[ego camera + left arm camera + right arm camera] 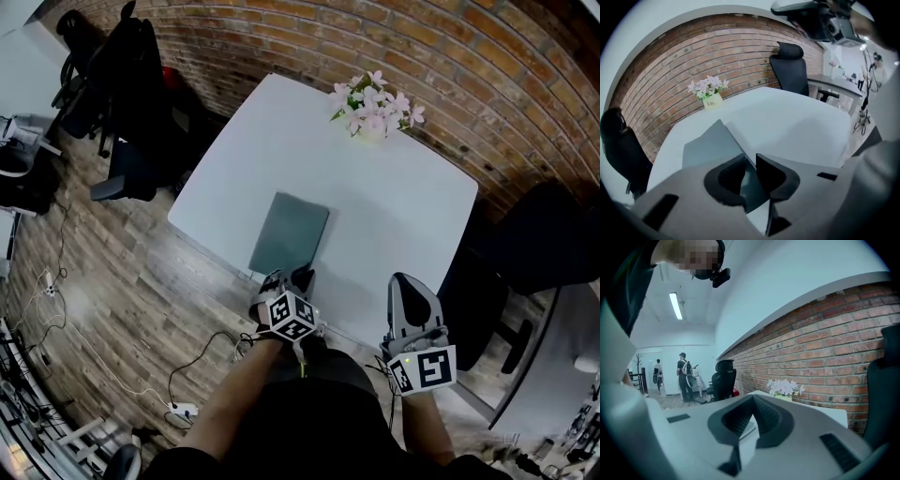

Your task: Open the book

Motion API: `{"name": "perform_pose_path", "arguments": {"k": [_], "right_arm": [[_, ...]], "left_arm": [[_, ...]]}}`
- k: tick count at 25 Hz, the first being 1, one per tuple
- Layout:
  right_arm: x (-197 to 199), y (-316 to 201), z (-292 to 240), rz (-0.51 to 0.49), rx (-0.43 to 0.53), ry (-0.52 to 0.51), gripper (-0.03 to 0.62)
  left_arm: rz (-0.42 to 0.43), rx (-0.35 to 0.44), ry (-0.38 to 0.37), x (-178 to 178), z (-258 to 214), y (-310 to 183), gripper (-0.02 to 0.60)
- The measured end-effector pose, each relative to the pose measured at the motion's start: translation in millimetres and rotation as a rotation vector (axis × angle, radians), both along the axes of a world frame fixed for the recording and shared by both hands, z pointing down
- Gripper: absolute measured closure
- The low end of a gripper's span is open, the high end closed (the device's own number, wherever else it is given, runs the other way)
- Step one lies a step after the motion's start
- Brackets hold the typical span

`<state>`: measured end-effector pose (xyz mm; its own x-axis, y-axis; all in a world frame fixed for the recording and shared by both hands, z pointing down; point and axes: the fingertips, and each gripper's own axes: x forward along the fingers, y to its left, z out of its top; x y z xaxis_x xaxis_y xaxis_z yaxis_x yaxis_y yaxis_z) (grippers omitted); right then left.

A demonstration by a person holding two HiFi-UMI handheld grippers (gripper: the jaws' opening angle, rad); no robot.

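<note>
Book (289,232), grey-green and closed, lies flat on the white table (403,216), its near short edge close to the table's front rim. Left gripper (289,277) angles down onto that near edge, its jaws drawn in and pinching the book's thin edge between the pads; whether only the cover is caught I cannot tell. Right gripper (412,286) hangs well apart at the table's front right, jaws pressed together on nothing. Potted flowers (372,105) stand at the far side, by the brick wall
</note>
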<state>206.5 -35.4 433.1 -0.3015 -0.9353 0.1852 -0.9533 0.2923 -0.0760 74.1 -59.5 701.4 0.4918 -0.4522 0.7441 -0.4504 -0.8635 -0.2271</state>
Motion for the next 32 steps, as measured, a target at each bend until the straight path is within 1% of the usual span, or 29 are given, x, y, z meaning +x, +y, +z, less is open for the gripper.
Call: {"name": "perform_pose_path", "arguments": {"k": [3,4,6,7,8,11,15,21,23,25,26,27,28,30,32], "right_arm": [[-2.8,-1.1,-1.9,-0.004,0.004,-0.001,0.580],[-3.1,-1.6,-2.2,-0.004,0.003,-0.002,0.580],[-3.5,-2.4,-1.6,-0.005,0.001,-0.003,0.580],[-4.2,-2.6,-1.0,-0.006,0.000,-0.004,0.580],[-5.1,-2.7,-0.5,-0.007,-0.001,-0.005,0.580],[-7.9,-3.6,-0.1,-0.013,0.000,-0.003,0.580],[-12.5,-6.4,-0.6,-0.024,0.000,0.000,0.580],[-17.4,-9.4,1.3,-0.029,-0.009,0.009,0.580],[-19.7,-10.7,1.8,-0.030,-0.012,0.009,0.580],[-22.4,-12.4,1.8,-0.032,-0.014,0.009,0.580],[-23.7,-13.4,1.6,-0.033,-0.014,0.009,0.580],[-24.8,-14.3,1.4,-0.035,-0.013,0.009,0.580],[-25.5,-15.1,1.3,-0.036,-0.013,0.010,0.580],[-25.7,-16.0,1.2,-0.036,-0.013,0.011,0.580],[-25.2,-15.9,1.6,-0.034,-0.014,0.012,0.580]], "left_arm": [[0.133,0.136,-0.079,-1.8,-11.4,5.7,0.479],[0.172,0.167,-0.090,-2.7,-15.8,8.1,0.479],[0.220,0.195,-0.095,-5.2,-22.5,12.2,0.468],[0.232,0.193,-0.093,-7.2,-24.1,14.3,0.443],[0.235,0.183,-0.090,-9.4,-24.5,16.7,0.404],[0.226,0.142,-0.091,-18.3,-16.5,23.6,0.377],[0.223,0.095,-0.101,-26.2,0.7,23.8,0.377],[0.257,0.055,-0.071,-25.1,3.4,22.2,0.391],[0.268,0.033,-0.052,-25.0,3.6,25.0,0.373],[0.274,0.018,-0.041,-25.0,5.1,27.8,0.342],[0.274,0.016,-0.041,-25.2,6.0,28.0,0.342],[0.273,0.015,-0.044,-25.3,7.2,27.5,0.348],[0.274,0.011,-0.048,-25.0,8.5,26.8,0.369],[0.275,-0.002,-0.044,-23.8,10.4,26.2,0.377],[0.259,-0.021,-0.007,-23.9,9.5,26.1,0.391]]}}
